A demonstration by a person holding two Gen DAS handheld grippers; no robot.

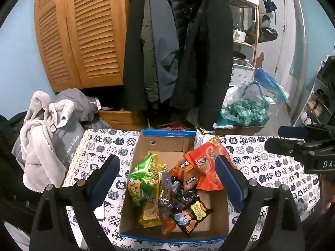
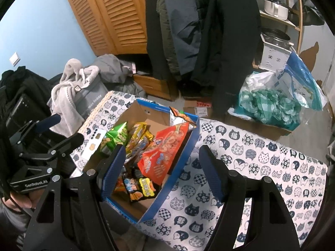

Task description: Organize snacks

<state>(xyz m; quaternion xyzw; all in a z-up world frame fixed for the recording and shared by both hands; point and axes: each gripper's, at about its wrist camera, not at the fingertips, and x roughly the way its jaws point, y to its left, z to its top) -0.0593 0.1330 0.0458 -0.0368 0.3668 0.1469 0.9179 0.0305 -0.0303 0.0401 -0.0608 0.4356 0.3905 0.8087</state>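
Nearest in the left wrist view, the left tongs [image 1: 167,175] hang over the cardboard box [image 1: 167,144], their two blue-padded fingers [image 1: 104,177] spread wide apart with nothing between them. In the right wrist view the right tongs [image 2: 161,171] are likewise spread apart and empty, the left finger above the near part of the box [image 2: 146,208] and the right finger above the cat-print cloth [image 2: 261,167] that covers the desk.

The box, with a blue outer rim, sits on the cloth [image 1: 261,163] toward the left part of the desk and holds the snacks. A green packet [image 1: 140,179] stands against the left wall of the box, with yellow wrapped packets [image 1: 150,211] just beside it. A large orange bag [image 1: 205,163] leans against the right wall, its top rising above the rim. Near the front lies a dark packet with orange and yellow print [image 1: 188,215], touching a jumble of small dark wrappers [image 1: 178,190]. At the far right corner a white-backed pouch [image 1: 200,138] sticks up past the edge. In the right wrist view the same orange bag [image 2: 165,156] lies tilted across the middle of the box, and the green packet [image 2: 115,138] sits at the left wall.

Beyond the desk on the left, a grey fleece garment [image 1: 39,146] is piled over a grey bag. Farther back hang dark coats [image 1: 180,48], beside louvred wooden doors [image 1: 83,31]. On the floor to the right lies a heap of green plastic bags [image 1: 245,110].
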